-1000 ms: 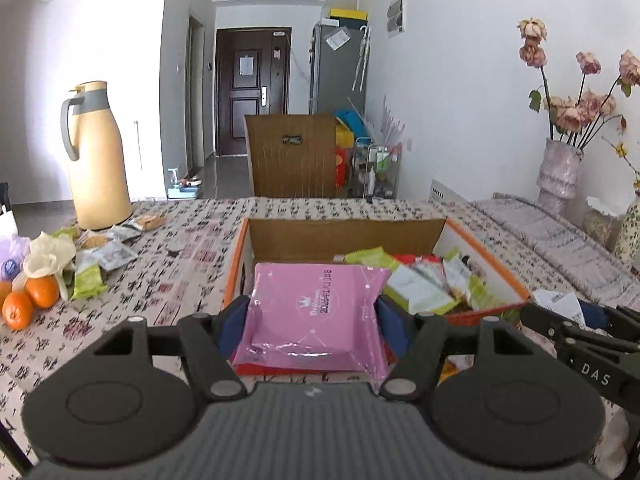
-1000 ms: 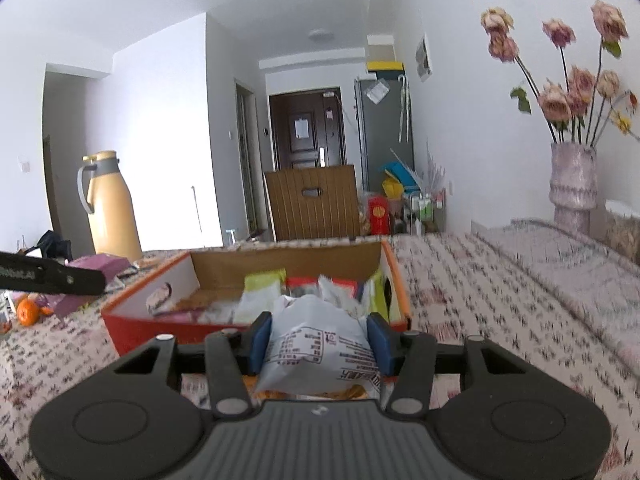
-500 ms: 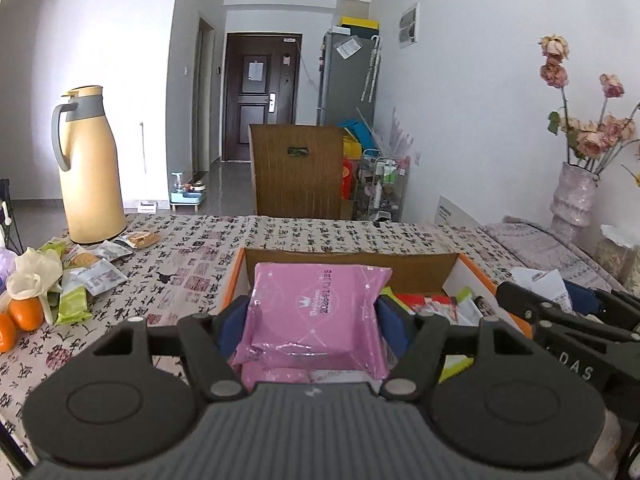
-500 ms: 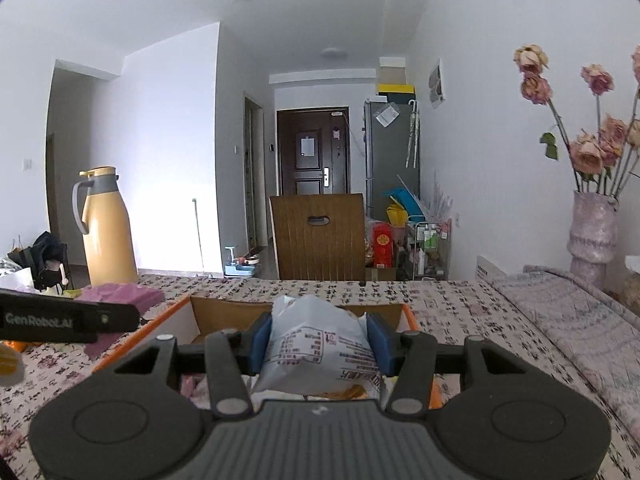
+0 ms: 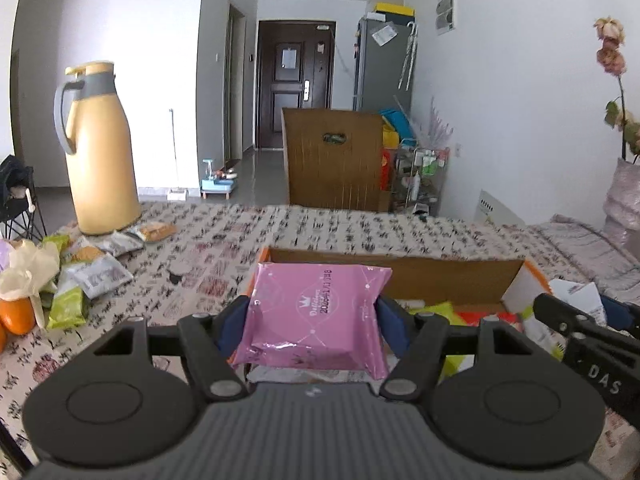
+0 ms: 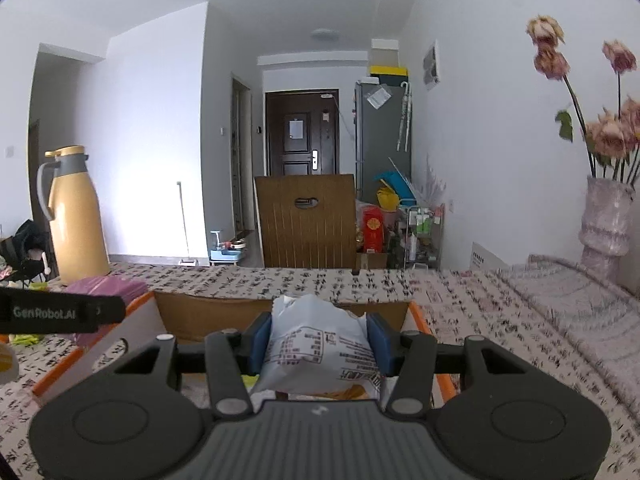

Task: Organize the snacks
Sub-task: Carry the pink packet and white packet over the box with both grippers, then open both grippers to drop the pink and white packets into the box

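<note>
My left gripper (image 5: 312, 320) is shut on a flat pink packet (image 5: 316, 312), held over the near left corner of an open cardboard box with an orange rim (image 5: 400, 270). Snack packets (image 5: 444, 310) lie inside the box. My right gripper (image 6: 318, 340) is shut on a white snack bag with printed text (image 6: 320, 344), above the box (image 6: 208, 310). The other gripper shows as a black bar at the right edge of the left wrist view (image 5: 592, 344) and at the left edge of the right wrist view (image 6: 60, 314).
Loose snack packets (image 5: 96, 276) and oranges (image 5: 16, 316) lie on the patterned tablecloth at the left, beside a tall yellow thermos jug (image 5: 100, 152). A vase of dried roses (image 6: 608, 220) stands at the right. A wooden chair back (image 5: 334, 158) is beyond the table's far edge.
Both grippers, each with its packet, have moved forward over the box. The box and its contents have slid down in both views and are now largely hidden by the grippers.
</note>
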{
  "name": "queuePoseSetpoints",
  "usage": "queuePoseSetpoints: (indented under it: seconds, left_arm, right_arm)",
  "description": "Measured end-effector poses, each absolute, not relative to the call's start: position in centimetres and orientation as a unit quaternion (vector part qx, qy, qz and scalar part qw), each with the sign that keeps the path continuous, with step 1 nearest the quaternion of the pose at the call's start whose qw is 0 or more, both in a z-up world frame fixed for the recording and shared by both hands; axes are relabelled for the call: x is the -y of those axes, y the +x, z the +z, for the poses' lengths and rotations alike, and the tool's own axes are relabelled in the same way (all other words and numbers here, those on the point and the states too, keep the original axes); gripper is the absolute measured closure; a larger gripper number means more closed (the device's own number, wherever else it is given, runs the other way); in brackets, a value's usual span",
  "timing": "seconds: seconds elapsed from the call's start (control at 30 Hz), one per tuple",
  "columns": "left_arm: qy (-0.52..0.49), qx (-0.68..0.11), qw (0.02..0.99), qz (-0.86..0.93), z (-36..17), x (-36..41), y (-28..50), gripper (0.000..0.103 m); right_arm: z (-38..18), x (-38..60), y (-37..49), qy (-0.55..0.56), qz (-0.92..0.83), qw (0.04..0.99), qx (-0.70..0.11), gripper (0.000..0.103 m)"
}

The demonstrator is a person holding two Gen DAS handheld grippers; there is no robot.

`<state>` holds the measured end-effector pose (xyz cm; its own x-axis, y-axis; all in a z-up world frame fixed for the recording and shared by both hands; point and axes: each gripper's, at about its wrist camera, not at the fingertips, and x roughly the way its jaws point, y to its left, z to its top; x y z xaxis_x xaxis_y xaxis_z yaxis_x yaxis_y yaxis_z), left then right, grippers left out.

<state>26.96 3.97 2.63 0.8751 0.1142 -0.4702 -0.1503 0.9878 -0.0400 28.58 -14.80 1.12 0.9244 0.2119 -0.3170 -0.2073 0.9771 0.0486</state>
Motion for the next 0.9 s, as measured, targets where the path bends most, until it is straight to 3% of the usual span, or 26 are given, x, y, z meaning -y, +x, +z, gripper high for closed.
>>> queuePoseSetpoints:
  seconds: [0.33,0.4,0.47,0.5,0.57,0.9]
  left_arm:
    - [-0.047,-0.238,0.969,0.051,1.7,-4.4,26.7,0.030]
    - [-0.048,-0.231,0.970,0.052,1.8,-4.3,26.4,0.026]
    - [-0.048,-0.222,0.972,0.057,2.0,-4.4,26.1,0.009]
    - [-0.049,-0.217,0.973,0.059,2.1,-4.3,26.0,0.005]
    - [-0.051,-0.209,0.974,0.065,2.3,-4.3,25.7,0.000]
    - [-0.050,-0.219,0.972,0.067,1.9,-4.0,25.5,0.000]
  right_arm:
    - [-0.5,14.9,29.1,0.006,0.110,0.975,-0.192,0.051]
    - [-0.6,15.0,29.1,0.009,0.110,0.975,-0.195,0.040]
    - [-0.7,15.3,29.0,0.015,0.108,0.975,-0.193,0.031]
    - [-0.6,15.5,28.9,0.019,0.105,0.975,-0.192,0.017]
    - [-0.6,15.9,28.8,0.029,0.101,0.976,-0.189,0.000]
    - [-0.6,16.0,28.9,0.034,0.101,0.976,-0.188,0.000]
